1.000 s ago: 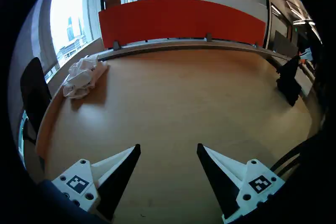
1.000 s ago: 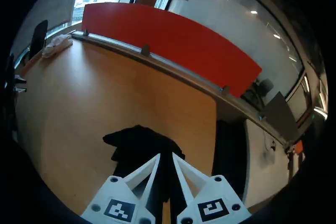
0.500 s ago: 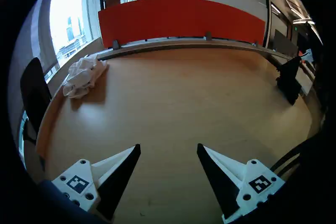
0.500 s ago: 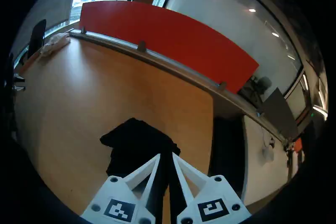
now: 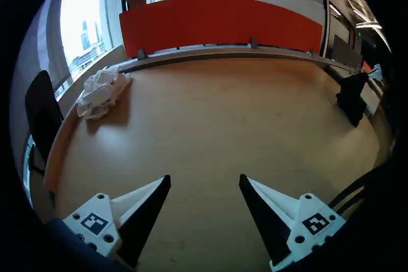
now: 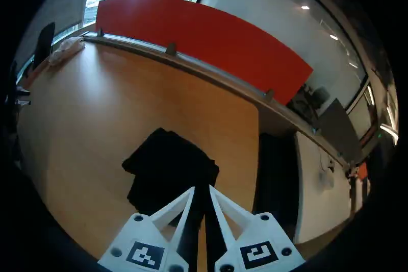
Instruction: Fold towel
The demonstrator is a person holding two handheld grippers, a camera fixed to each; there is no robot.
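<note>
Entry: black towel (image 6: 171, 170), heaped near the right end of the bench (image 6: 102, 108), apparently pinched by the nearly closed right hand-held gripper (image 6: 201, 189); left hand-held gripper (image 5: 204, 176) spread over bare wood; recommended: lift gently, left takes a second corner.

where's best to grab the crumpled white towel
Pinch a raised fold on top of the white towel, coming from the bare table side with the open left gripper; it's a crumpled heap at the table's edge, no flat corner showing.
</note>
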